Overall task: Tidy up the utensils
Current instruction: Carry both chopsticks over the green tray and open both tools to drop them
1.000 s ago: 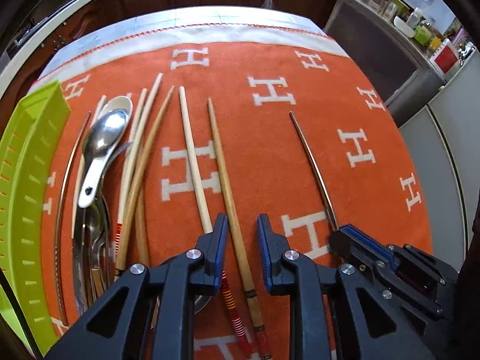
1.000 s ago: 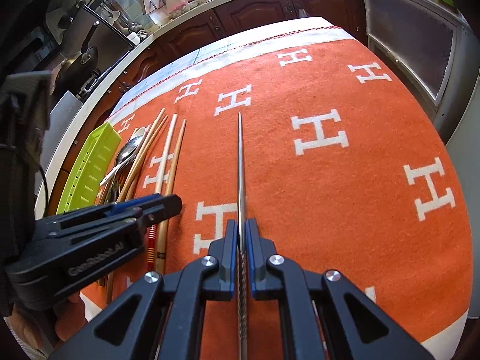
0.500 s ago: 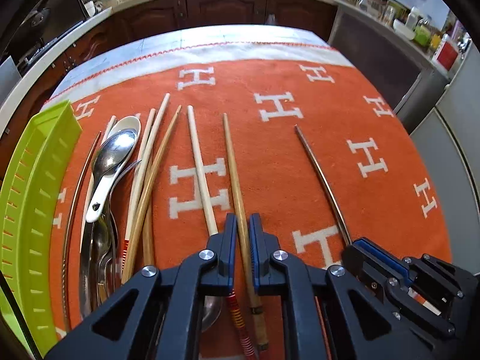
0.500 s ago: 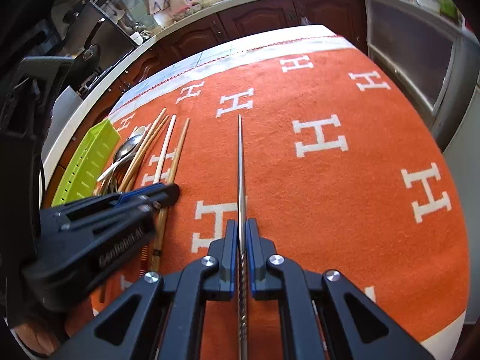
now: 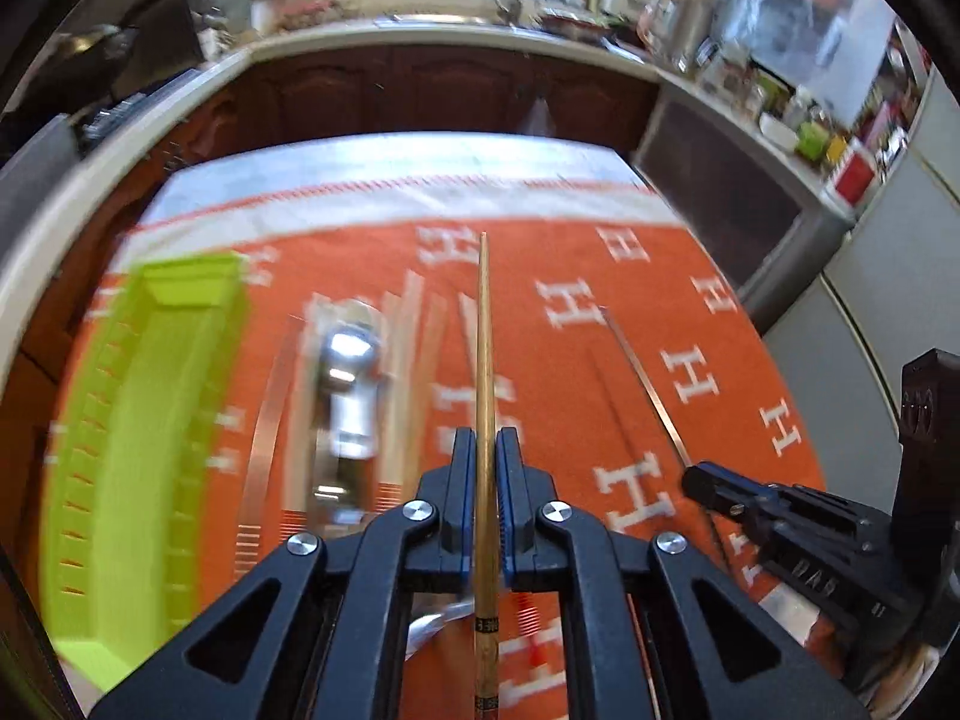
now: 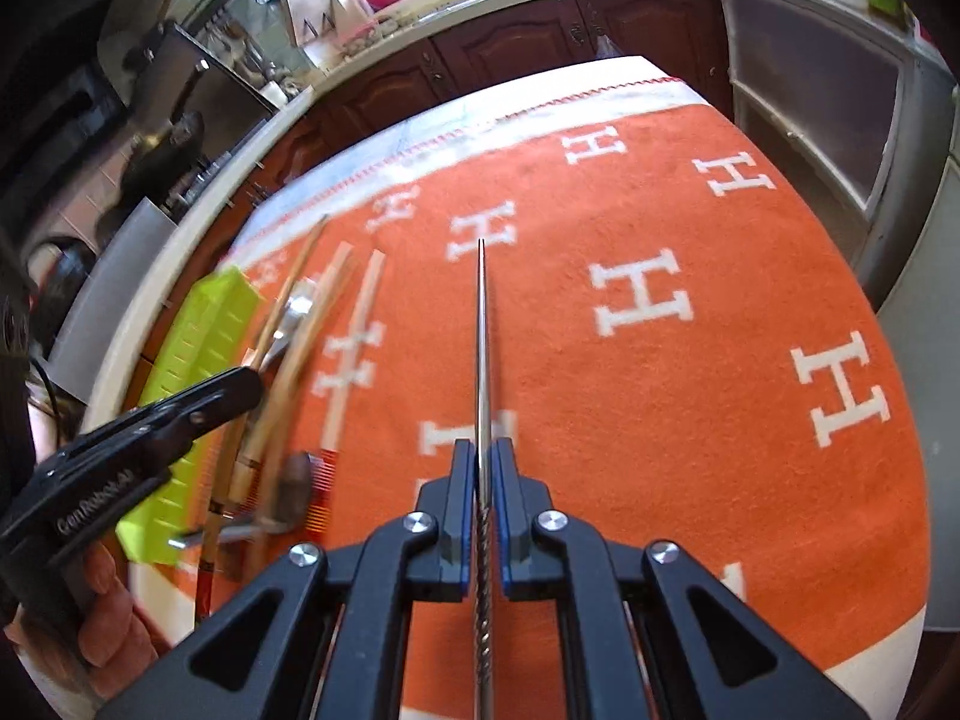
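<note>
My left gripper (image 5: 485, 438) is shut on a wooden chopstick (image 5: 483, 348) and holds it lifted above the orange cloth (image 5: 570, 396), pointing away. My right gripper (image 6: 483, 450) is shut on a metal chopstick (image 6: 482, 336), also raised over the cloth (image 6: 660, 390). The metal chopstick shows in the left wrist view (image 5: 645, 384). A pile of utensils lies left of the left gripper: a metal spoon (image 5: 348, 384) and several wooden chopsticks (image 5: 408, 348). A lime green tray (image 5: 138, 420) stands at the cloth's left edge.
The left gripper's body (image 6: 138, 444) shows in the right wrist view over the green tray (image 6: 204, 348) and the utensil pile (image 6: 288, 372). Dark cabinets (image 5: 420, 90) and a cluttered counter ring the table's far side.
My left gripper closed on the wooden chopstick and lifted it off the cloth; the view tilted up and blurred. My right gripper kept hold of the metal chopstick and rose slightly.
</note>
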The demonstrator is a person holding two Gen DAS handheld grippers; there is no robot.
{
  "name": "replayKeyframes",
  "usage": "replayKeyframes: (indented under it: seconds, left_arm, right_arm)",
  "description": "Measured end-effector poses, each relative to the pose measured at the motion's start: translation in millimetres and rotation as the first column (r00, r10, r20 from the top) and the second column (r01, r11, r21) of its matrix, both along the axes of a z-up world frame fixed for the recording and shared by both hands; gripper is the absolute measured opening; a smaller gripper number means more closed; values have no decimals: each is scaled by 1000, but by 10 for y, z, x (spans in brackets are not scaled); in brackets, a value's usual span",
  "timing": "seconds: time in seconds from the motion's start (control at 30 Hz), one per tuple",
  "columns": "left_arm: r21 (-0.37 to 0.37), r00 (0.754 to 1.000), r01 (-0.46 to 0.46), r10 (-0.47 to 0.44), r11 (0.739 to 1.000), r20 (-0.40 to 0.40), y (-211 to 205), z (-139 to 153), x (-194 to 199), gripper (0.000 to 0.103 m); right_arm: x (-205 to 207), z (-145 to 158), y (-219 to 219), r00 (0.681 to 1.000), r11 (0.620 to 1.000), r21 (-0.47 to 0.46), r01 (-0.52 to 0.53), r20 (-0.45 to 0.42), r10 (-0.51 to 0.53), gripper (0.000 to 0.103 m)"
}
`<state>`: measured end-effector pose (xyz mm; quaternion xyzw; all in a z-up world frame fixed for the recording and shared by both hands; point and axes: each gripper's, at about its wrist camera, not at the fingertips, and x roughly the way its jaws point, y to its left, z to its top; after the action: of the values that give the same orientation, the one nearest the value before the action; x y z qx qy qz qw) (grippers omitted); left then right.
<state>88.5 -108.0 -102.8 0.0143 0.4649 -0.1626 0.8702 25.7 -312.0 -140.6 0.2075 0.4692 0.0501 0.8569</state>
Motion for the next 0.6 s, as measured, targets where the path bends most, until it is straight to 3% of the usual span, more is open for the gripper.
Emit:
replayKeyframes:
  seconds: [0.17, 0.33, 0.47, 0.6]
  left_arm:
    - [43, 991, -108, 104, 993, 83, 676, 354, 5, 4]
    - [77, 972, -207, 197, 975, 125, 1341, 427, 77, 4]
    - [52, 980, -185, 180, 981, 87, 1717, 332, 180, 4]
    - [31, 986, -168, 167, 985, 27, 1929, 133, 267, 4]
  right_arm:
    - [110, 403, 314, 997, 996, 67, -64, 52, 60, 6]
    - [366, 729, 930, 983, 976, 128, -174, 73, 166, 6]
    - [659, 816, 1516, 972, 956, 176, -234, 56, 227, 6]
    - [920, 700, 1939, 974, 953, 206, -223, 10, 226, 6]
